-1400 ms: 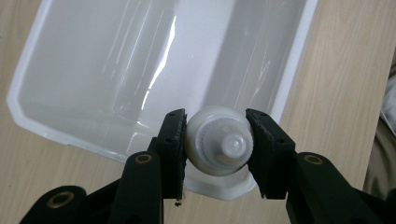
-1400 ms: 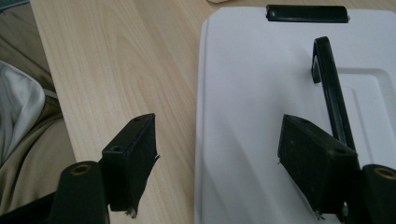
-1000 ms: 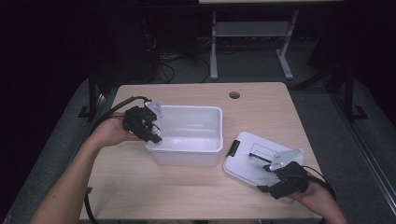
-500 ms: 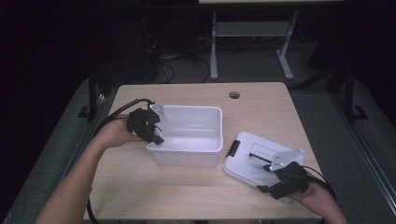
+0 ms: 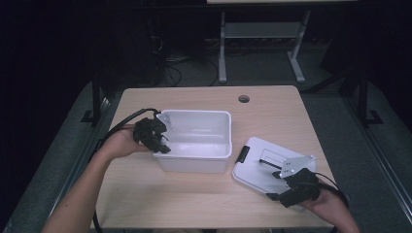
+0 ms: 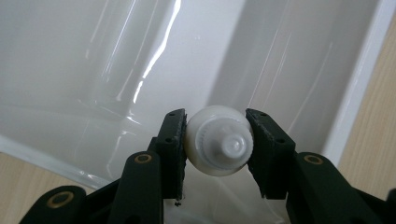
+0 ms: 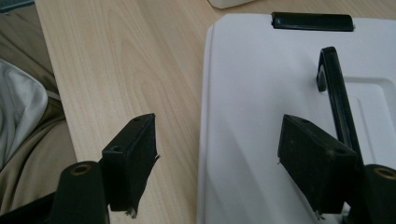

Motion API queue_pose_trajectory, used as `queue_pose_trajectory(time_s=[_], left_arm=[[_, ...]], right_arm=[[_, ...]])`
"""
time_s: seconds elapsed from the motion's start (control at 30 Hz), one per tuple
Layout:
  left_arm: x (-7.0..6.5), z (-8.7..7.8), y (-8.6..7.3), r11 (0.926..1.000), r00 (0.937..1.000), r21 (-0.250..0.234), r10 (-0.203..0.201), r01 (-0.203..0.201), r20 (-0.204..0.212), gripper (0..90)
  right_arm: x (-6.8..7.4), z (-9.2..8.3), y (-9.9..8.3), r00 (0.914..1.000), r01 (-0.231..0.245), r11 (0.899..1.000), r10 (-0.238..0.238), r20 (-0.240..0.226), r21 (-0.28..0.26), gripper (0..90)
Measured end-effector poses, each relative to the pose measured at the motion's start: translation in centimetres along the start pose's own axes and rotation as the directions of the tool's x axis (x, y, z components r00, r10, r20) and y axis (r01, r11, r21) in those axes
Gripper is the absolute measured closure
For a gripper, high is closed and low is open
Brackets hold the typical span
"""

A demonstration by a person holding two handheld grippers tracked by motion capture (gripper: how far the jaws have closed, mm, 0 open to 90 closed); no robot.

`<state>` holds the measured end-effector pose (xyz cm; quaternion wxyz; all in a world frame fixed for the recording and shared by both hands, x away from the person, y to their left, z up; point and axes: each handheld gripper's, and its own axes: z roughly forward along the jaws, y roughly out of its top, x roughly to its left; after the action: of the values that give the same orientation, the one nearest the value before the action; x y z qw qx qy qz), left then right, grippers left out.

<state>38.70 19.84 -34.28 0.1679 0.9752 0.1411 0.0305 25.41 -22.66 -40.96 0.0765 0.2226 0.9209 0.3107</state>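
Two black jaws of the left gripper clamp a small white ridged cap, perhaps a tube's end, over the white bin; the right gripper stands spread wide above the lid, its near edge between the jaws.

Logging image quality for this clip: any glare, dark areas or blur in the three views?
High view: the table is lit, its surroundings nearly black. Left gripper view: bright glare streaks on the bin wall; the white cap between the jaws is sharp. Right gripper view: even light, the lid sharp, soft shadows under the jaws.
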Motion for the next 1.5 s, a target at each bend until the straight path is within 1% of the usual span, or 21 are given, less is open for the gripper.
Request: queue_pose_trajectory(time_s=[0.07,0.33,0.37,0.53,0.67,0.87,1.07,1.17,1.5], left_arm=[[0.0,0.2,-0.1,1.0000,1.0000,-0.003,-0.003,0.003,0.005,60.0],[0.1,0.7,-0.2,0.9999,0.9999,0.002,-0.014,0.014,-0.008,59.9],[0.2,0.7,-0.2,0.9999,0.9998,0.001,-0.016,0.016,-0.014,60.0],[0.2,0.8,-0.2,0.9999,0.9999,0.001,-0.011,0.011,-0.004,60.0],[0.3,0.8,-0.1,0.9999,0.9999,-0.003,-0.012,0.012,-0.003,59.9],[0.2,0.7,-0.1,0.9999,0.9998,-0.011,-0.012,0.012,-0.014,60.0],[0.2,0.6,-0.1,0.9999,0.9999,-0.009,-0.012,0.012,-0.006,60.0],[0.2,0.6,-0.1,0.9999,0.9999,-0.010,-0.014,0.014,-0.008,59.7],[0.1,1.1,0.0,0.9999,1.0000,0.016,-0.004,0.004,-0.004,59.7]], right_arm=[[0.0,0.0,0.0,1.0000,-0.003,1.000,0.003,0.000,0.000,27.5],[0.0,0.0,0.0,1.0000,-0.001,1.000,0.001,0.000,0.001,27.5],[0.0,0.0,0.0,1.0000,-0.001,1.000,0.001,-0.001,0.000,27.5],[0.0,0.0,0.0,1.0000,0.000,1.000,0.000,0.000,-0.001,27.3],[-0.1,0.0,0.0,1.0000,-0.001,1.000,0.001,0.003,-0.005,27.3],[-0.1,-0.2,0.0,1.0000,-0.001,1.000,0.001,0.008,-0.012,27.3],[0.0,-0.4,0.1,0.9999,0.006,1.000,-0.006,0.008,-0.017,27.3],[0.0,-0.4,0.1,0.9999,0.008,1.000,-0.007,0.012,-0.019,27.3],[0.0,-0.2,0.2,0.9999,0.013,1.000,-0.013,0.010,-0.020,27.1]])
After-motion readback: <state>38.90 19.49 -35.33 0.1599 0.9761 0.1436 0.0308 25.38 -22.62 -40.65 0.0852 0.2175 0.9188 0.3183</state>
